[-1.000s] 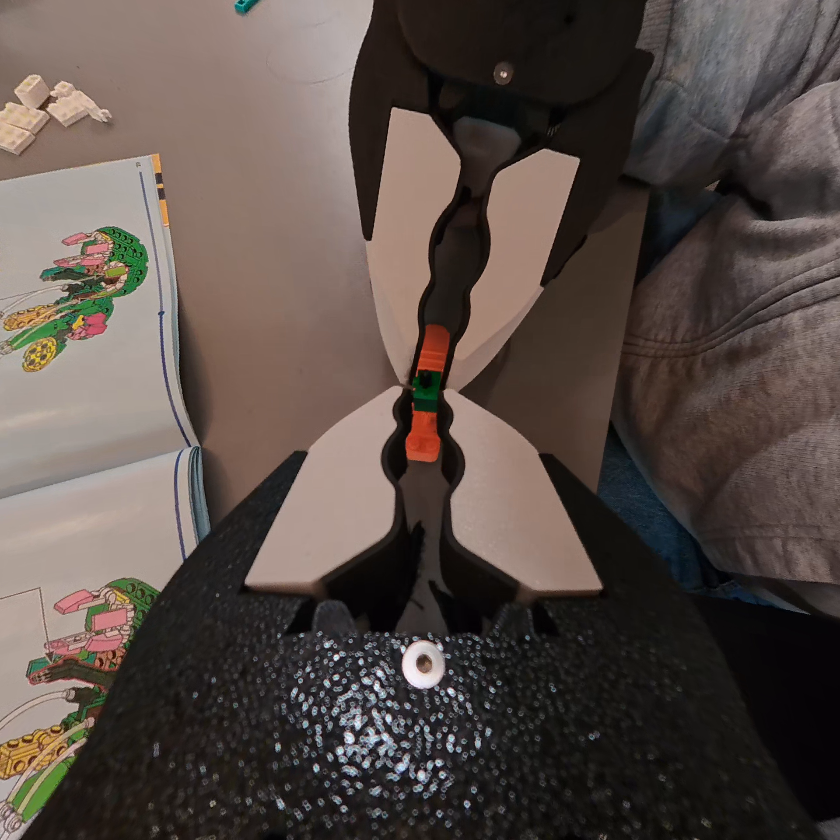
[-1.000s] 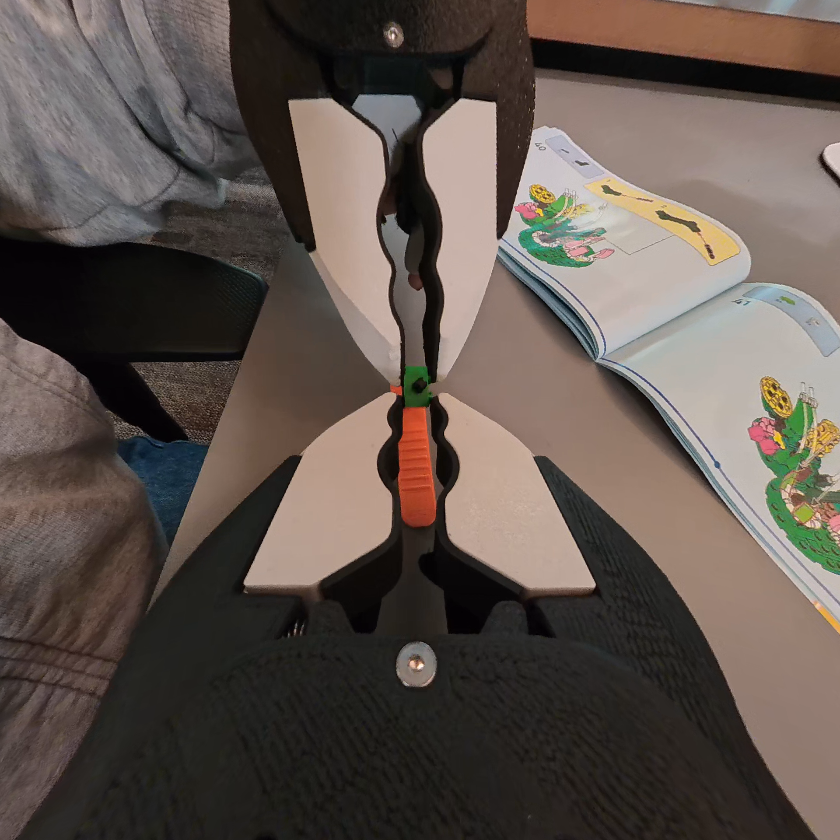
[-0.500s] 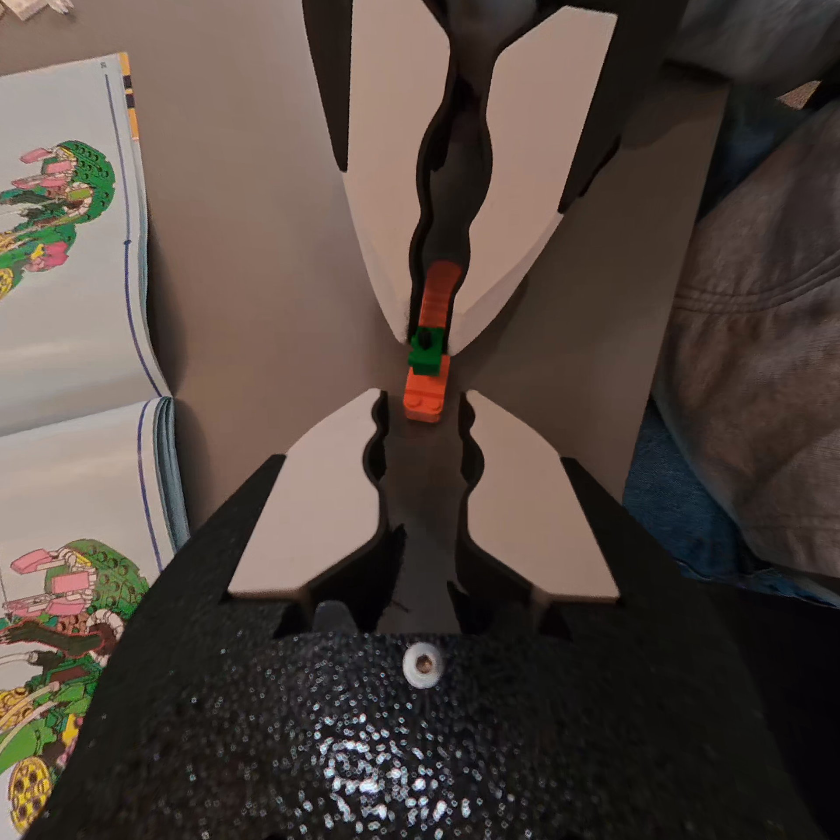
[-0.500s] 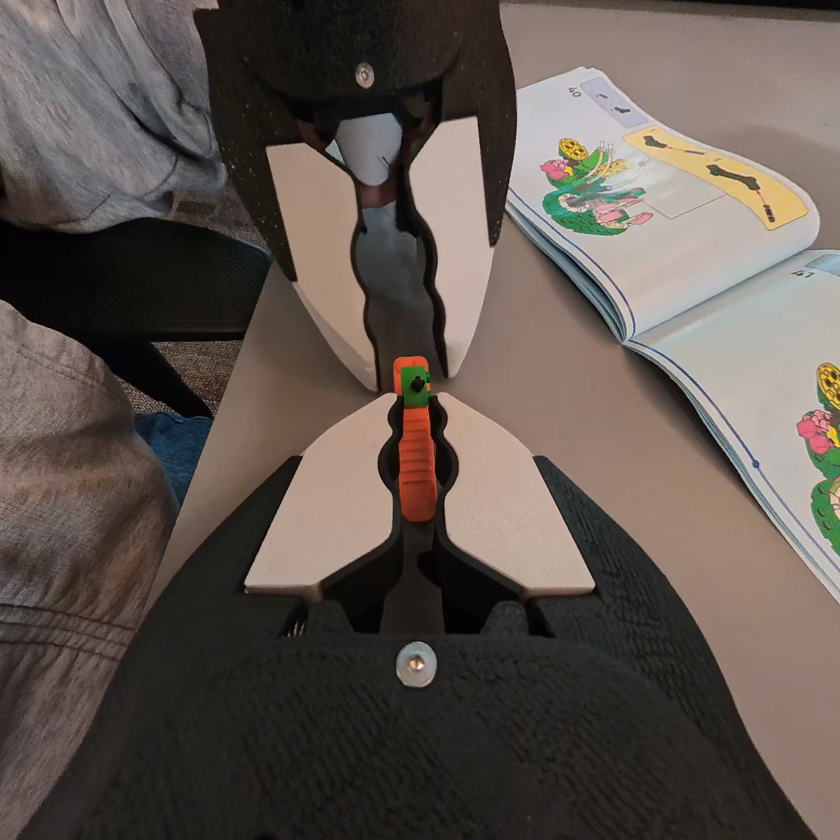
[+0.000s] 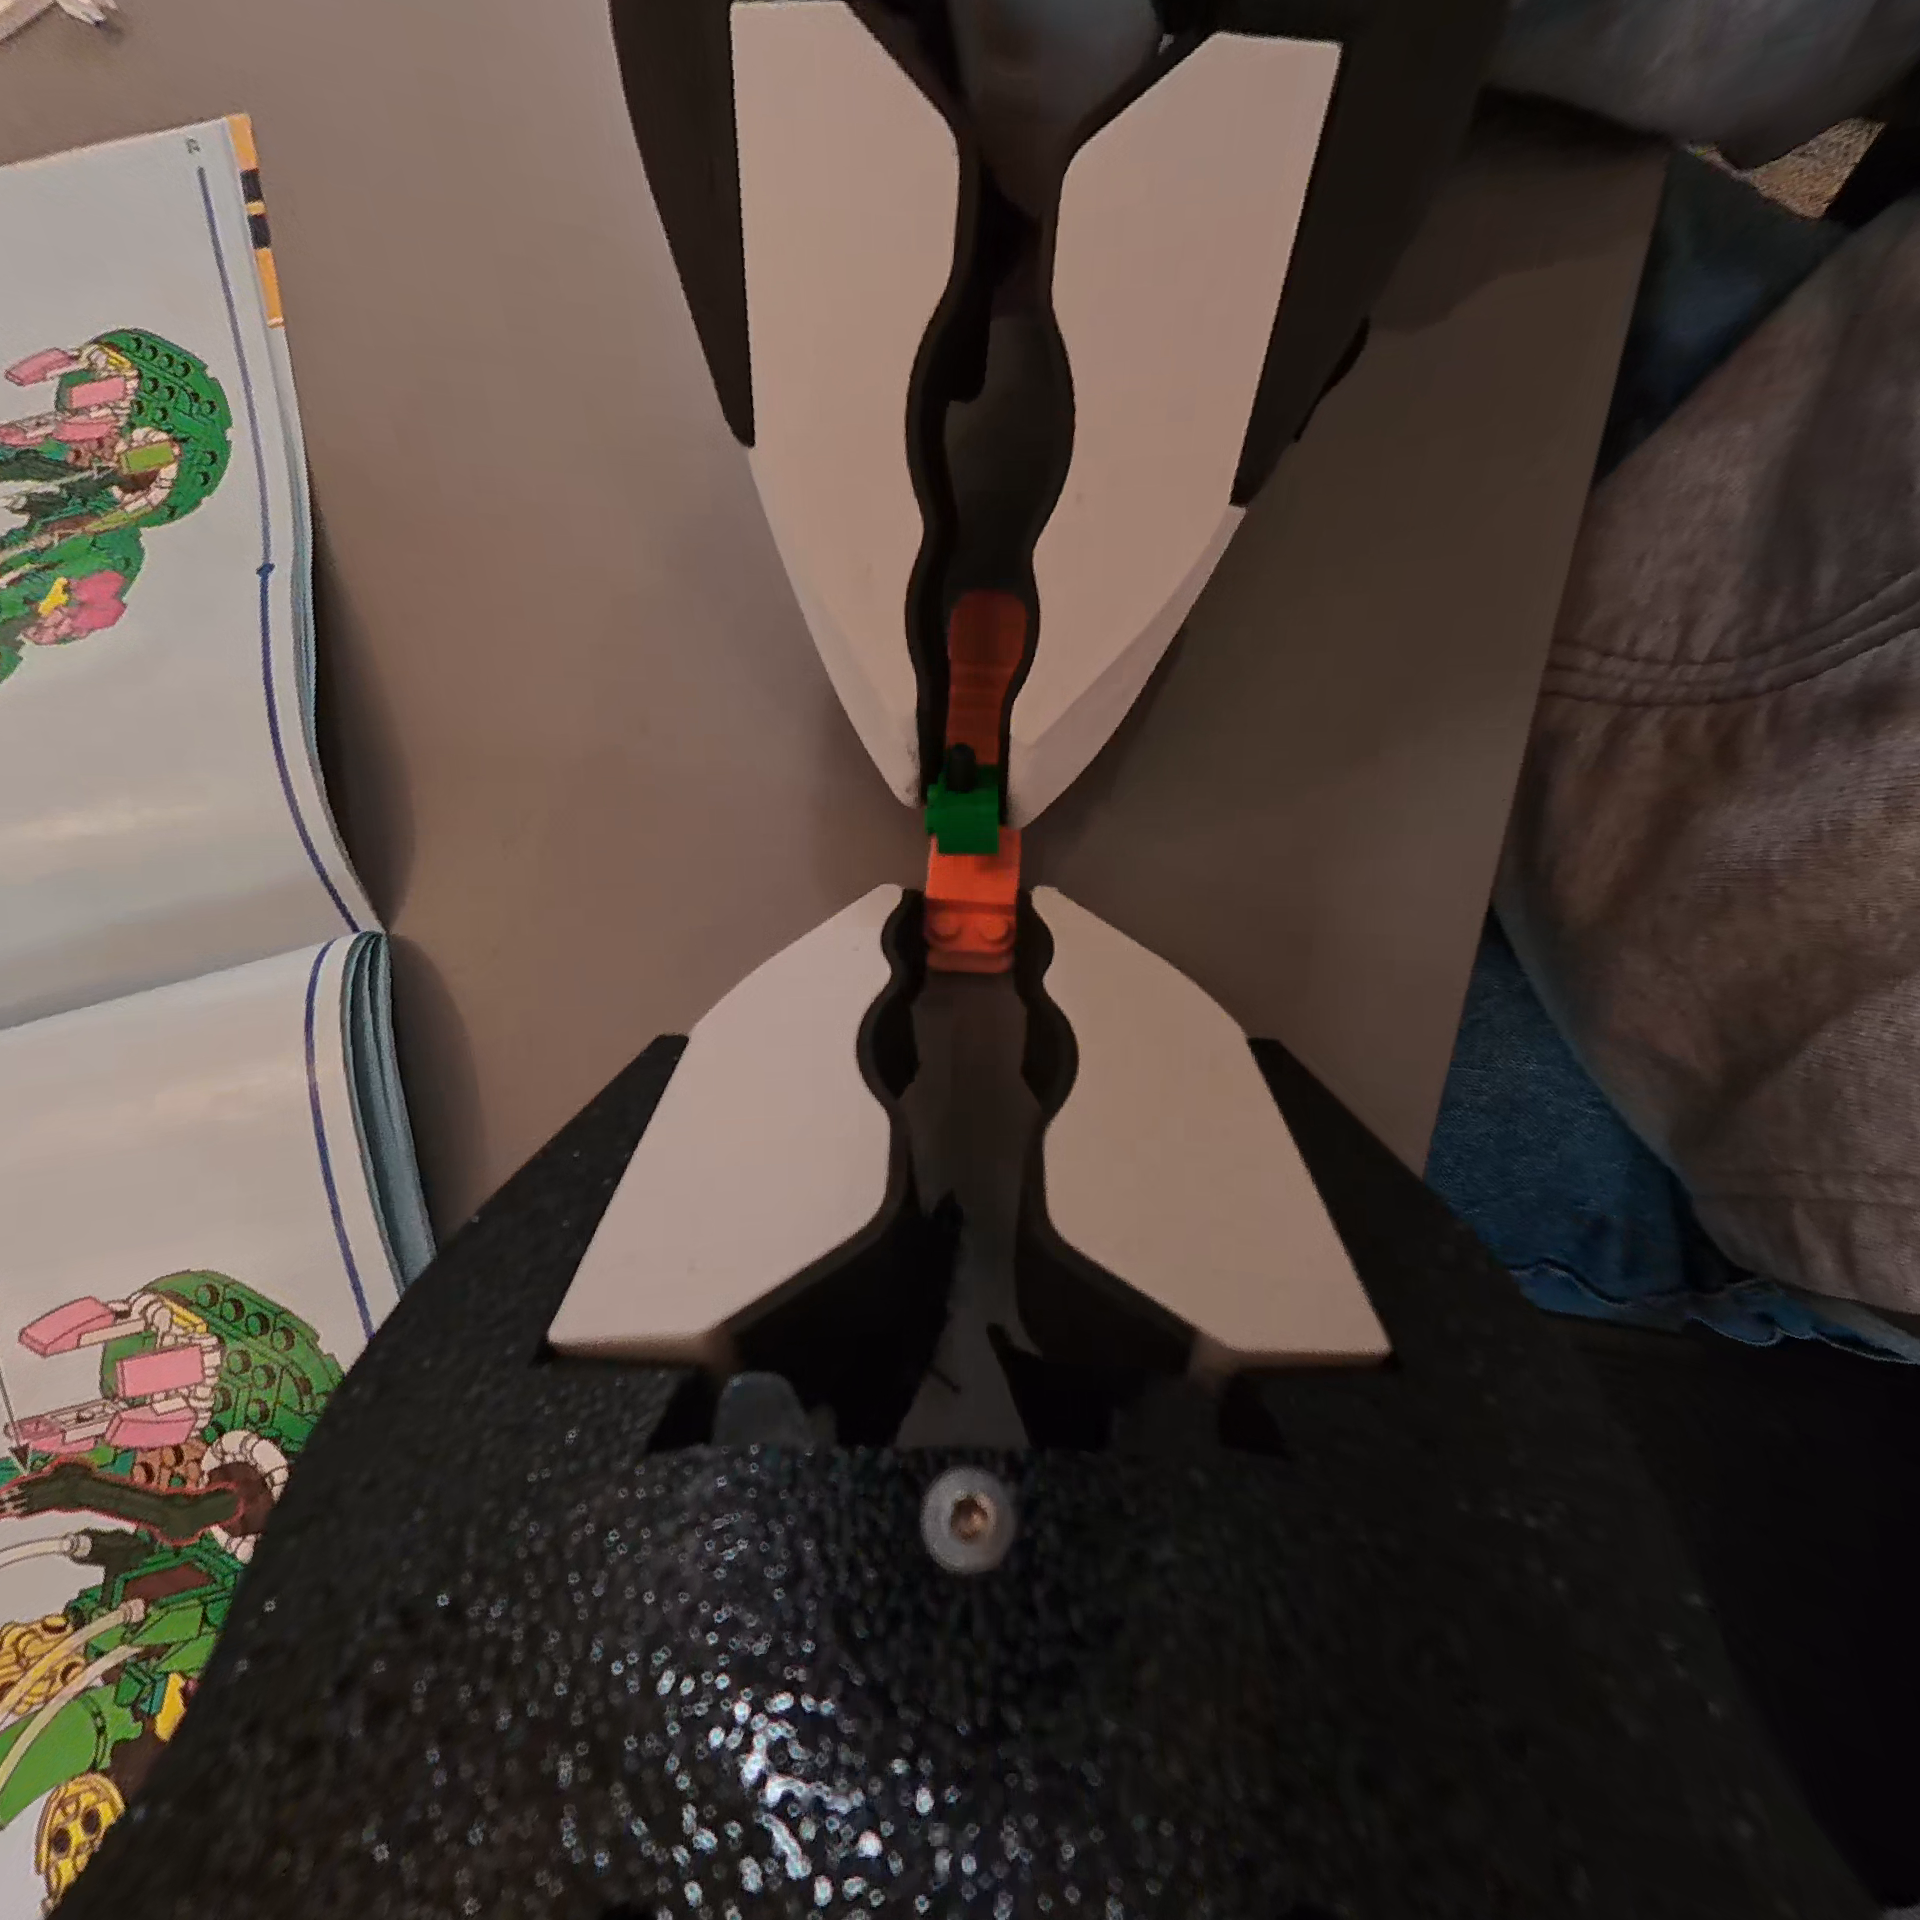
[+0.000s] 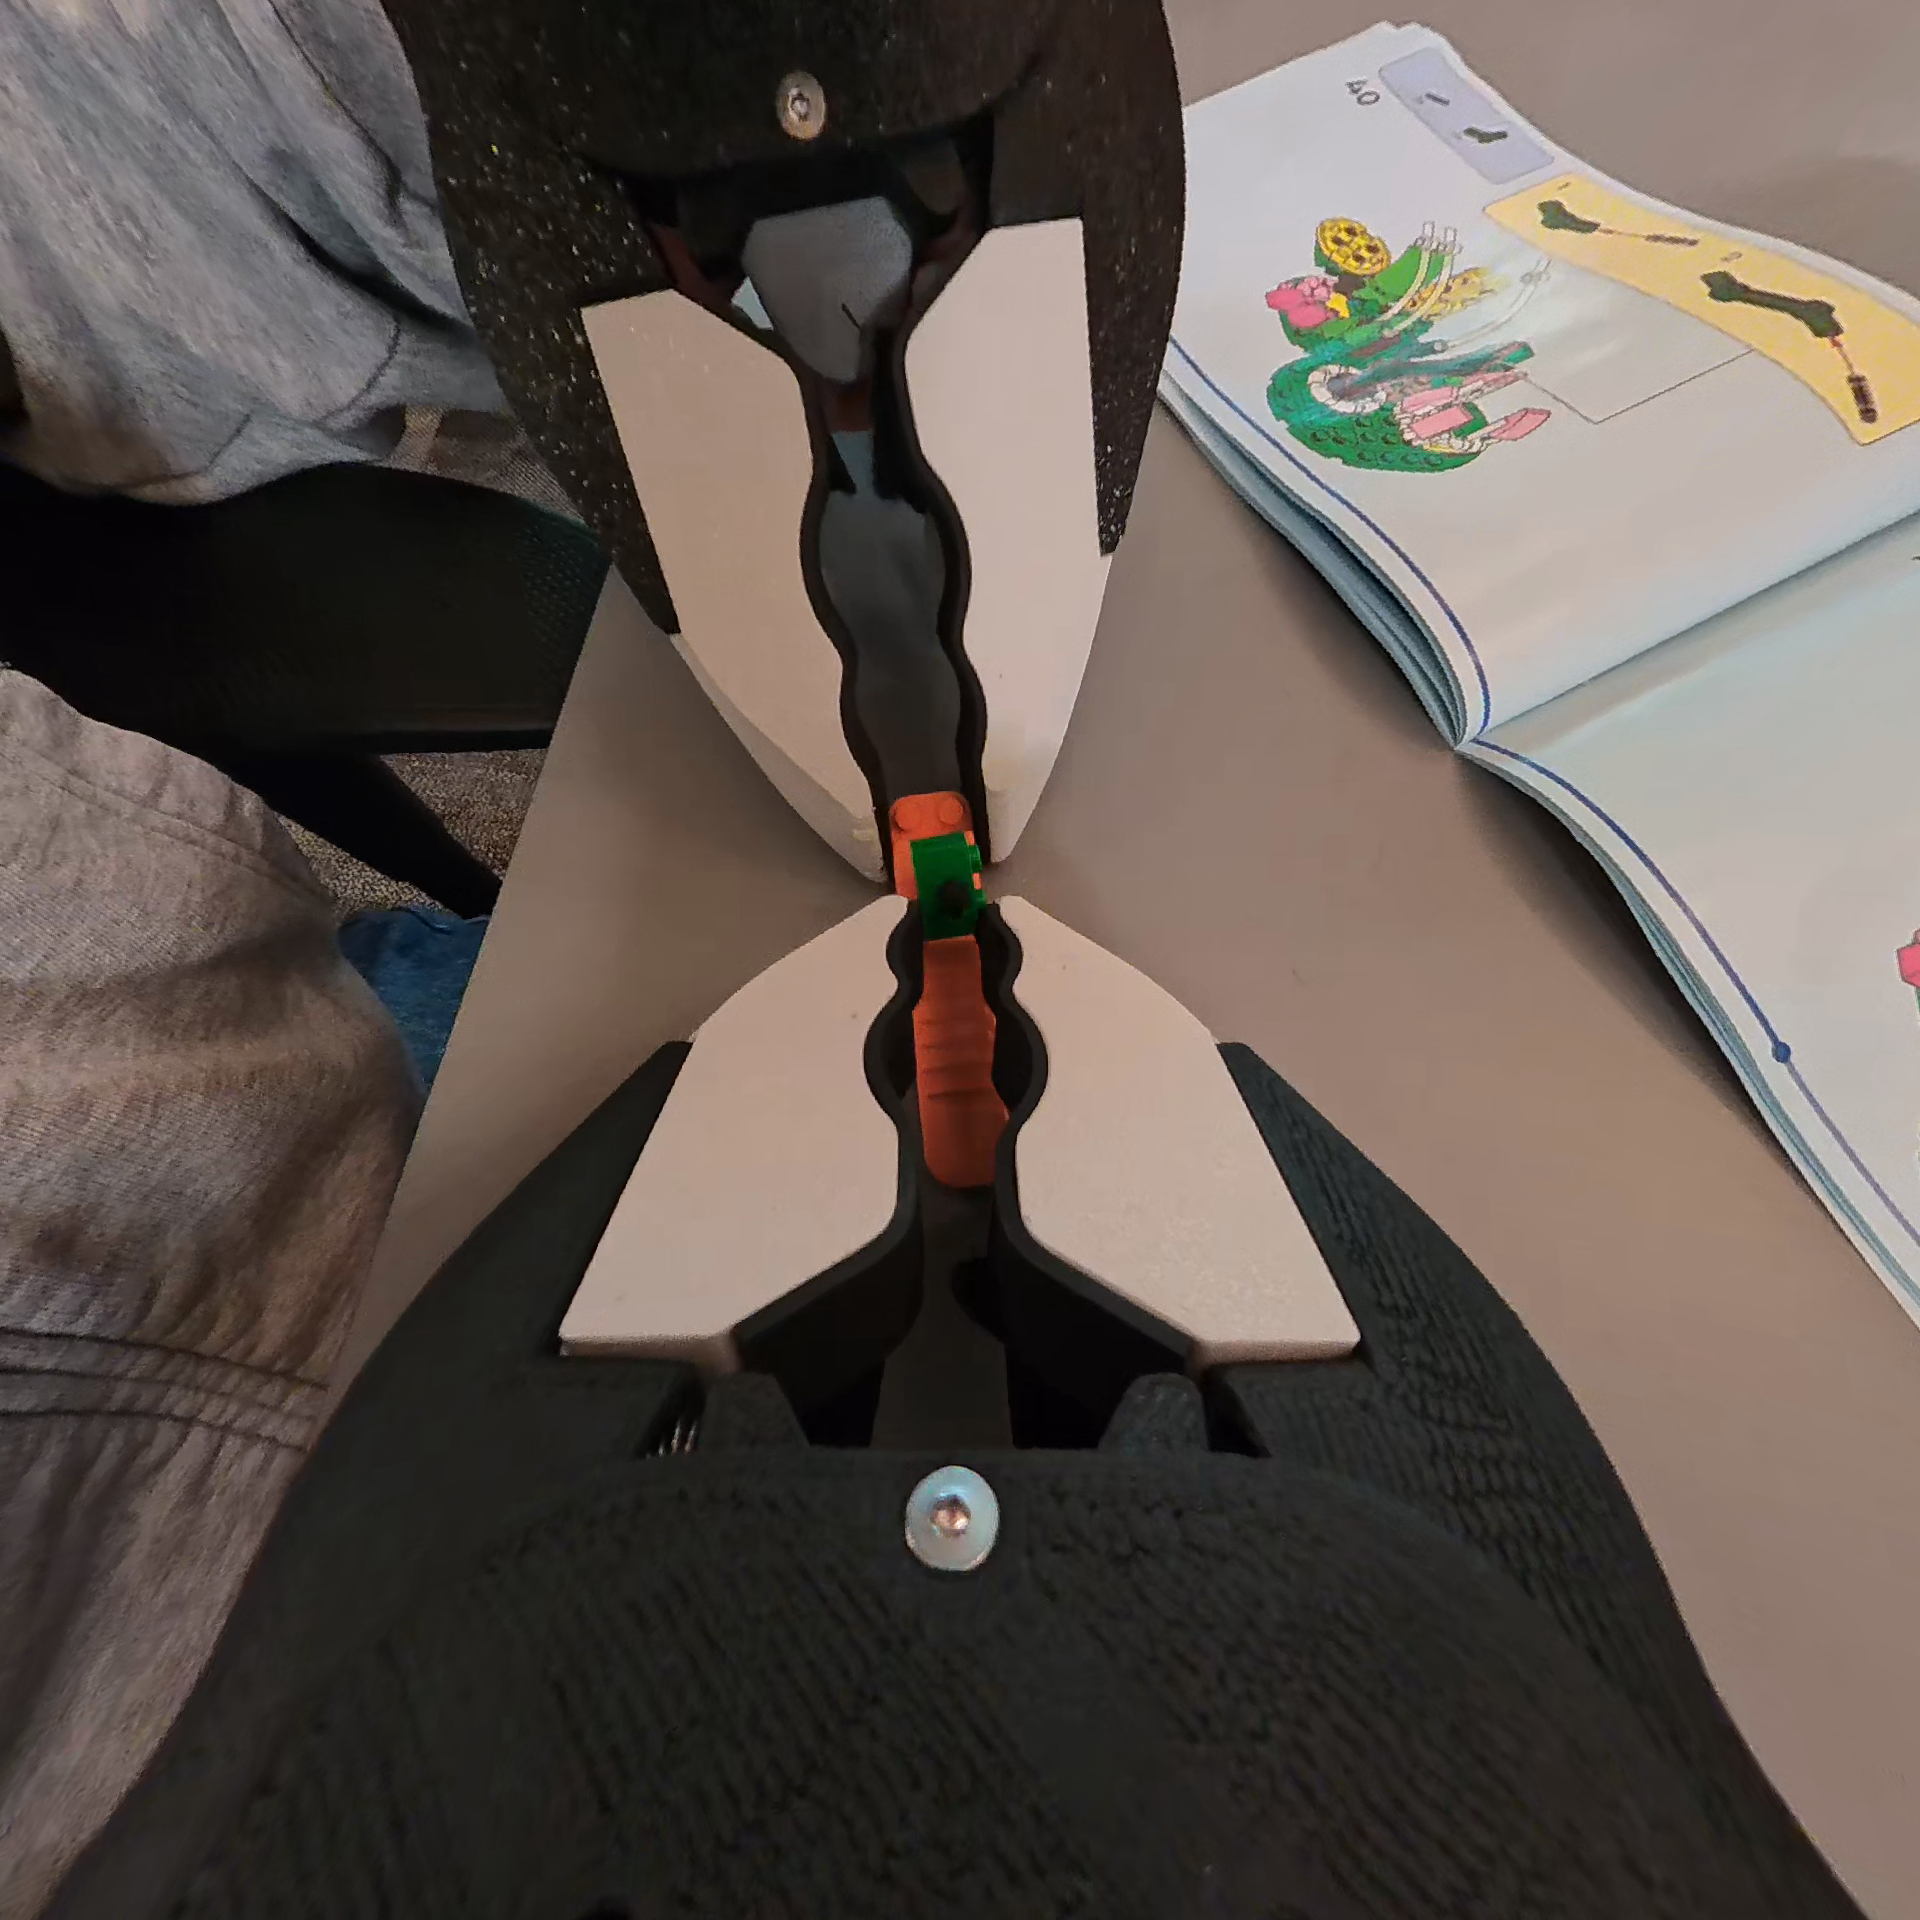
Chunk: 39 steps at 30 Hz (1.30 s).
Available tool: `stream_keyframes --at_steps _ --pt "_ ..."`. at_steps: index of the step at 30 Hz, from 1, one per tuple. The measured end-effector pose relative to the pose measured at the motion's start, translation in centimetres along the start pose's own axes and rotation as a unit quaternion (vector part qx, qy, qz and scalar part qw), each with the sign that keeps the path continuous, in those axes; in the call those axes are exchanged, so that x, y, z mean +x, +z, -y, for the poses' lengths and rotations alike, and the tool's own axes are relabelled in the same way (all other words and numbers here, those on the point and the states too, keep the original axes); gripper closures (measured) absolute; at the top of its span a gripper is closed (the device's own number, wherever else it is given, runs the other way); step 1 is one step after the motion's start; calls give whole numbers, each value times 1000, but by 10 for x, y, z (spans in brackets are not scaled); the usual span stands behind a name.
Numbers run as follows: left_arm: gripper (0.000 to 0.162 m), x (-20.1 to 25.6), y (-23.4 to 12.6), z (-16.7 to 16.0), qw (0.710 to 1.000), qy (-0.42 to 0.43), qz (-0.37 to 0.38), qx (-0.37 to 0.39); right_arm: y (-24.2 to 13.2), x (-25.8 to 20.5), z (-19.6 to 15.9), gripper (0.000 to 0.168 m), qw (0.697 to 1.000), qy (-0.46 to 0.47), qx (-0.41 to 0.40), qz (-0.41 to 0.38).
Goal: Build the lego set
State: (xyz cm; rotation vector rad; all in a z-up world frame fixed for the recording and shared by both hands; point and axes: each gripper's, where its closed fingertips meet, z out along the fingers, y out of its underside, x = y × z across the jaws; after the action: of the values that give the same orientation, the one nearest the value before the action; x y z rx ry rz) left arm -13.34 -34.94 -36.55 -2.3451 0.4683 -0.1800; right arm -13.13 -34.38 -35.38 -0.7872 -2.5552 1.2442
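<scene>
Midway at best — only 1 small orange-green assembly visible, clamped in right gripper above table. Left gripper narrowly parted around its orange end, grip uncertain. Manual open; most building apparently left.

Two grippers meet tip to tip: the left gripper and the right gripper. Between them sits one orange piece carrying one green piece. One open instruction booklet lies at two o'clock in the right wrist view.
</scene>
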Motion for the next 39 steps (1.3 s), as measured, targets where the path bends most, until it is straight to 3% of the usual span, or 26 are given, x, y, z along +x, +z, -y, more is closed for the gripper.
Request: stream_keyframes --at_steps 1,10,23,35,39 --pt "145 0 0 0 1000 1 1 -2 0 0 0 159 1000 0 -4 2" --pt "145 0 0 0 1000 5 5 -22 1 -1 -1 159 999 -9 -46 6" --pt "146 2 0 -1 1000 2 7 -22 1 -1 -3 159 976 -82 -198 -27" --pt "146 2 1 0 1000 -3 10 -6 2 0 -6 159 982 -77 -170 -30" --pt "146 2 1 0 1000 -14 12 10 3 -1 -5 159 991 -55 -120 -13"
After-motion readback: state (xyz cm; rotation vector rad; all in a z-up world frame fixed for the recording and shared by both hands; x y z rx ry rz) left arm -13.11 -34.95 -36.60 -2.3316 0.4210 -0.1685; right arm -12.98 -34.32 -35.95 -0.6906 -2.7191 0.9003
